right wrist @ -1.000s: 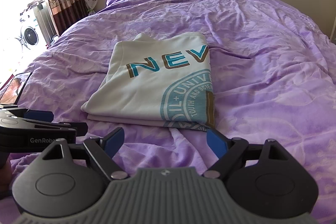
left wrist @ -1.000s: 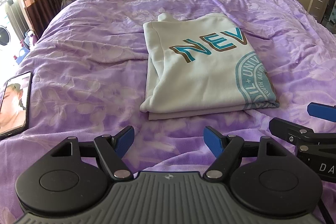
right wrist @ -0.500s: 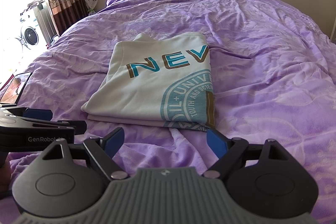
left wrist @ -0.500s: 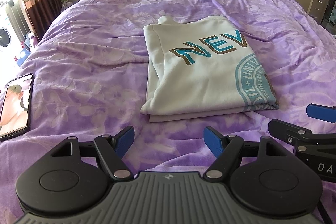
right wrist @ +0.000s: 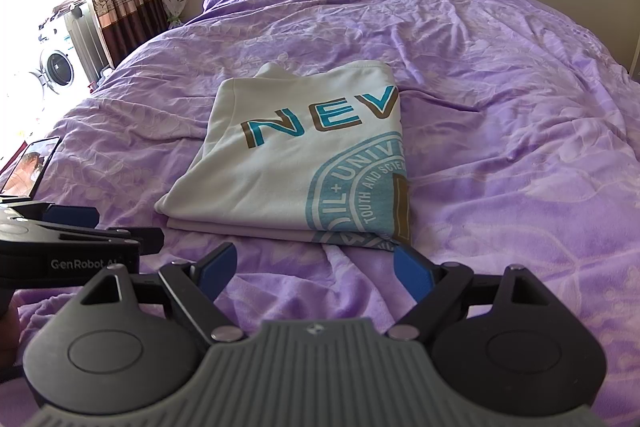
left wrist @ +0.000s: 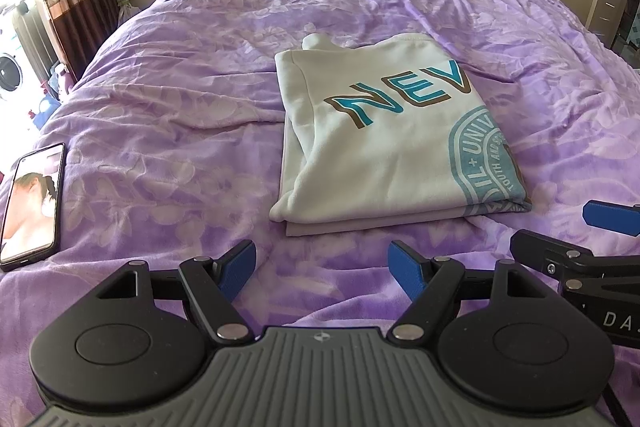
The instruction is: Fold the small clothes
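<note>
Looks like you're basically done here: the white shirt (left wrist: 384, 151) sits on the purple bedspread (left wrist: 180, 131) folded into a neat rectangle, layers stacked. Your left gripper (left wrist: 322, 267) and right gripper (right wrist: 316, 267) both hang just short of its near edge, jaws spread, holding nothing. Maybe one more fold, your call.

A purple bed (left wrist: 200, 115) carries a folded shirt (left wrist: 384, 155) and phone (left wrist: 32, 201).

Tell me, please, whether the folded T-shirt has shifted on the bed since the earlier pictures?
No. The folded T-shirt keeps its place against the bedspread creases.
</note>
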Motion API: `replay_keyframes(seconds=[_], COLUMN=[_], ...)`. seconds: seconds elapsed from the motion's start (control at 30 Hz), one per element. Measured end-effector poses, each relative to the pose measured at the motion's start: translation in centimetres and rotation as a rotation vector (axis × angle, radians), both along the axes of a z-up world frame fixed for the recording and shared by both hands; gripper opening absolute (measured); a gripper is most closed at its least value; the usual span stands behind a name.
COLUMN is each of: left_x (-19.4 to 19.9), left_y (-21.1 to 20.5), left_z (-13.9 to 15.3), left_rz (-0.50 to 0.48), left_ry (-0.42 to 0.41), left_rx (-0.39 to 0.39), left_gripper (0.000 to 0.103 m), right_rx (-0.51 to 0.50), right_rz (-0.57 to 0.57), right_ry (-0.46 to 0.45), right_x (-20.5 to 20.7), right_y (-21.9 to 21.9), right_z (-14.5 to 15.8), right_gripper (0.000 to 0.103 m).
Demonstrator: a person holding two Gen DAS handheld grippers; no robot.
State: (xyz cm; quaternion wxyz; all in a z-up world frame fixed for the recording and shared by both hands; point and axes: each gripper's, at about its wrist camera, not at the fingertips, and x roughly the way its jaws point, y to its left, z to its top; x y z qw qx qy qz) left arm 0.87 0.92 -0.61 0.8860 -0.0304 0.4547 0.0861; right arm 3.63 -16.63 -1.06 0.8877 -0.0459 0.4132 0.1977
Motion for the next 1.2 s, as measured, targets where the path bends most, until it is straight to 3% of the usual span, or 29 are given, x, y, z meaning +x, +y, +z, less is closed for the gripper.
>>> replay_keyframes(seconds=[1.2], left_x=[-0.62], left_y=[-0.33], left_z=[0.47], left_rz=[0.006], left_ry=[-0.043], left_rx=[0.005], left_gripper=[0.088], right_rx=[0.010], right_rz=[0.000], right_ry=[0.008], right_x=[0.10], right_y=[-0.10], right_z=[-0.14], right_gripper=[0.082])
